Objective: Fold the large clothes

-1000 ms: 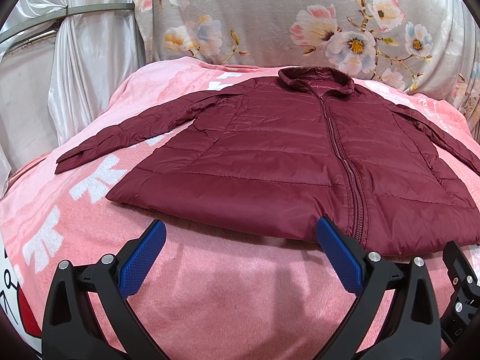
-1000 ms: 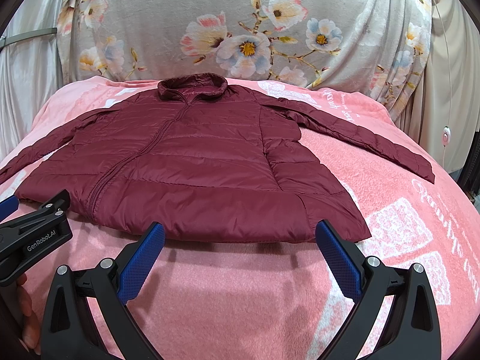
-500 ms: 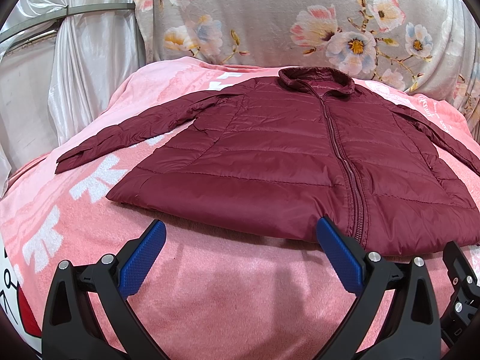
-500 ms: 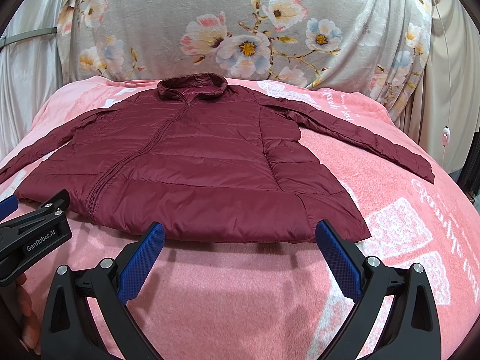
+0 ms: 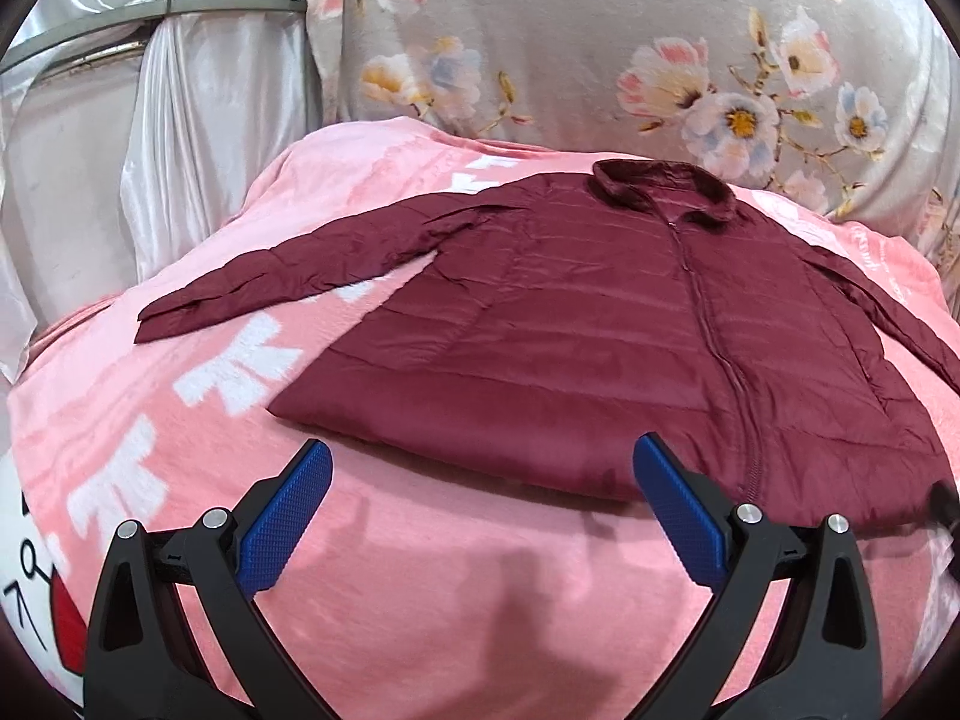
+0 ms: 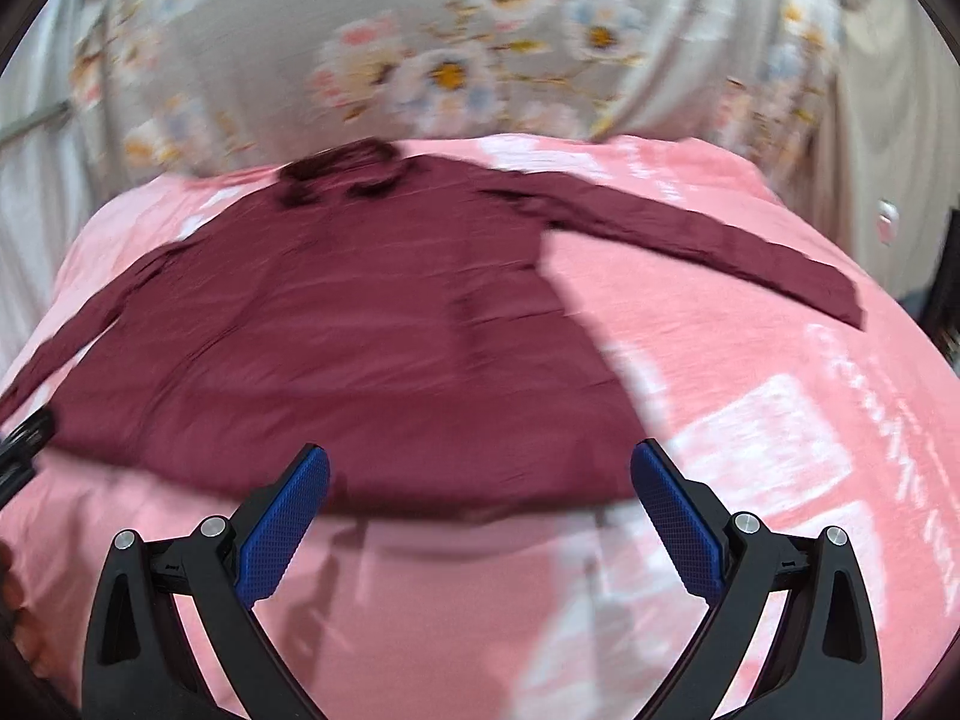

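Note:
A maroon puffer jacket lies flat and zipped on a pink blanket, collar at the far end and both sleeves spread out sideways. Its left sleeve reaches toward the curtain. My left gripper hovers open just short of the jacket's hem, nothing between its blue pads. In the right wrist view the jacket is blurred by motion, with its right sleeve stretched out. My right gripper is open over the hem's right part, empty.
A grey floral cloth hangs behind the bed. A white satin curtain stands at the left. The pink blanket carries white printed patterns. Part of the other gripper shows at the left edge of the right wrist view.
Both grippers have moved: the left view has shifted left and nearer the hem, and the right view has swung right and forward with heavy blur. The jacket has not moved.

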A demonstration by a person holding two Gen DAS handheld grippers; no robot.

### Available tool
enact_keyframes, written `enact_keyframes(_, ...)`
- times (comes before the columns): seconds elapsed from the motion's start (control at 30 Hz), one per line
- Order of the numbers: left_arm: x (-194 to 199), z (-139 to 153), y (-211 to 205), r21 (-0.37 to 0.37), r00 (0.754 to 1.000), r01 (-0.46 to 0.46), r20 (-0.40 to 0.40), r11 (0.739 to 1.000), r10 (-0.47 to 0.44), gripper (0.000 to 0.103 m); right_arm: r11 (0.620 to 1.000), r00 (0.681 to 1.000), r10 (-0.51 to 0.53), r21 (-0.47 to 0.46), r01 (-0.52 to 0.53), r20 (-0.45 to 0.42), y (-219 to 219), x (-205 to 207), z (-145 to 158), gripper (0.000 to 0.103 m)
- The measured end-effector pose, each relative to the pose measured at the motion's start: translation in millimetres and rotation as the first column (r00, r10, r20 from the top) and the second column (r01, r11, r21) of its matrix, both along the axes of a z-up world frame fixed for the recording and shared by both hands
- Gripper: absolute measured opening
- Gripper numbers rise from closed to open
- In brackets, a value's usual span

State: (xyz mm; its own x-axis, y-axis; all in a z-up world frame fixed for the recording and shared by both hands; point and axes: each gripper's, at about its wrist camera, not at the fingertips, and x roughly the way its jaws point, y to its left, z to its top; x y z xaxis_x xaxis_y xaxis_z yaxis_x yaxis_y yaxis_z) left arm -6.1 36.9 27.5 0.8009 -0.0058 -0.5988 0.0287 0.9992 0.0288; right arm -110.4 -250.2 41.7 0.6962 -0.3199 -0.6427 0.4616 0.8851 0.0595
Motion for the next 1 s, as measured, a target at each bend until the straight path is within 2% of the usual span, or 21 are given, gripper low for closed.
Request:
enact_keyframes(0.1, 15, 7, 12, -0.044, 0.999, -0.012, -0.047, 0.999, 0.01, 0.098, 0.994, 0.995, -0.096, 0.048, 0.096, 0.015, -57, -5, 7, 0.098)
enact_keyframes(0.2, 24, 14, 18, -0.061, 0.998, -0.038, -0.046, 0.997, 0.035, 0.098, 0.971, 0.979, -0.201, 0.14, 0.194, 0.036, -121, -10, 10, 0.098)
enact_keyframes(0.37, 42, 20, 13, 0.02, 0.997, -0.076, -0.025, 0.997, 0.076, 0.098, 0.897, 0.933, -0.358, 0.294, 0.331, 0.04, -218, -4, 4, 0.098)
enact_keyframes(0.43, 50, 19, 11, 0.038, 0.996, -0.086, -0.025, 0.996, 0.087, 0.098, 0.869, 0.917, -0.397, 0.338, 0.362, 0.039, -247, 1, -2, 0.098)
enact_keyframes(0.53, 60, 18, 10, 0.037, 0.995, -0.088, -0.039, 0.995, 0.089, 0.098, 0.842, 0.899, -0.438, 0.355, 0.406, 0.013, -275, 14, -13, 0.098)
enact_keyframes(0.73, 76, 10, 4, 0.053, 0.993, -0.092, -0.068, 0.994, 0.096, 0.098, 0.773, 0.856, -0.516, 0.424, 0.472, -0.011, -317, 24, -36, 0.096)
enact_keyframes(0.83, 85, 7, 4, 0.067, 0.991, -0.104, -0.073, 0.992, 0.109, 0.098, 0.749, 0.831, -0.557, 0.432, 0.503, -0.002, -335, 29, -41, 0.082)
enact_keyframes(0.87, 87, 7, 5, 0.069, 0.991, -0.108, -0.073, 0.992, 0.113, 0.098, 0.747, 0.826, -0.564, 0.428, 0.509, 0.003, -340, 31, -41, 0.074)
enact_keyframes(0.9, 90, 6, 6, 0.075, 0.99, -0.116, -0.073, 0.99, 0.122, 0.098, 0.744, 0.819, -0.573, 0.423, 0.516, 0.009, -345, 35, -41, 0.064)
enact_keyframes(0.93, 93, 5, 7, 0.082, 0.989, -0.123, -0.074, 0.989, 0.129, 0.098, 0.743, 0.815, -0.579, 0.42, 0.522, 0.012, -348, 37, -41, 0.048)
enact_keyframes(0.97, 96, 4, 9, 0.089, 0.988, -0.13, -0.075, 0.988, 0.137, 0.098, 0.744, 0.812, -0.583, 0.415, 0.524, 0.019, -352, 42, -40, 0.04)
enact_keyframes(1.0, 99, 4, 11, 0.097, 0.987, -0.138, -0.075, 0.986, 0.145, 0.098, 0.751, 0.815, -0.578, 0.41, 0.518, 0.028, -354, 48, -38, 0.026)
